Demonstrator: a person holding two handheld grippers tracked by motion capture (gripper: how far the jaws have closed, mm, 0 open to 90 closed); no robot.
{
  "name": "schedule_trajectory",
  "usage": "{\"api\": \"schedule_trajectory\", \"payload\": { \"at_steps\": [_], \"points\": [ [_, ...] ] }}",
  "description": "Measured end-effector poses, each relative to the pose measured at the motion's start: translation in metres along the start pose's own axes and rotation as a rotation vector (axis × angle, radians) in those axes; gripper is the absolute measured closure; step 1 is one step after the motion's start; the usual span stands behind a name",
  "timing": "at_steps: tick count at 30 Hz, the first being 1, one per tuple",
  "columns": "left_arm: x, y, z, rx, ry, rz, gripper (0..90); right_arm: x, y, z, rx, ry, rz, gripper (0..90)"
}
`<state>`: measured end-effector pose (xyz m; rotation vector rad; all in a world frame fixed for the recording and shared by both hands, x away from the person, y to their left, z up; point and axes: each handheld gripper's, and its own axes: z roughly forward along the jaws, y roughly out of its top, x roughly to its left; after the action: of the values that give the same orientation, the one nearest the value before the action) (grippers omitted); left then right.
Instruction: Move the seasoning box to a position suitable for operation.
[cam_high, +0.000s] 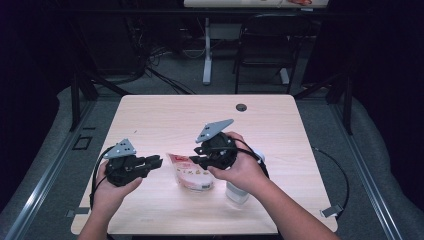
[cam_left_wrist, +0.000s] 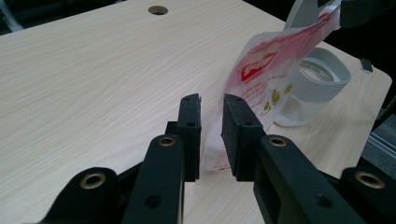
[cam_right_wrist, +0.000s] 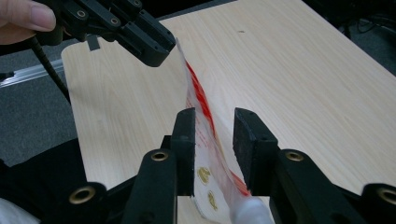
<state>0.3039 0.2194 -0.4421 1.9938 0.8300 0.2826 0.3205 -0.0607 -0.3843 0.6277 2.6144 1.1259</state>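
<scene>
The wooden table (cam_high: 165, 112) carries a clear jar (cam_high: 237, 191) by the person's right hand. Just left of the jar, a red-and-white pouch (cam_high: 192, 172) stretches between both tools. The left gripper (cam_left_wrist: 211, 135) pinches its near edge; the right gripper (cam_right_wrist: 214, 149) stands spread, the pouch passing loosely between its jaws

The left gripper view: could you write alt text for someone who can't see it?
Two black jaws of the left hand-held gripper pinch the lower edge of a red-and-white plastic pouch over a pale wooden table. The pouch slants up to the right, where another dark gripper holds its top corner, with a clear jar behind it.
</scene>
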Motion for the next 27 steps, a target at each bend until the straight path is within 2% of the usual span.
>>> {"api": "schedule_trajectory", "payload": {
  "at_steps": [11, 18, 27],
  "points": [
    [0.005, -0.003, -0.006, -0.012, 0.009, -0.014, 77.6, 0.002, 0.016, 0.025, 0.061, 0.019, -0.039, 71.4],
    [0.007, -0.003, -0.008, -0.015, 0.013, -0.018, 77.6, 0.000, 0.021, 0.036, 0.093, 0.042, -0.037, 72.0],
    [0.005, -0.003, -0.007, -0.010, 0.012, -0.012, 77.5, -0.001, 0.024, 0.049, 0.145, 0.048, -0.042, 73.4]
  ]
}}
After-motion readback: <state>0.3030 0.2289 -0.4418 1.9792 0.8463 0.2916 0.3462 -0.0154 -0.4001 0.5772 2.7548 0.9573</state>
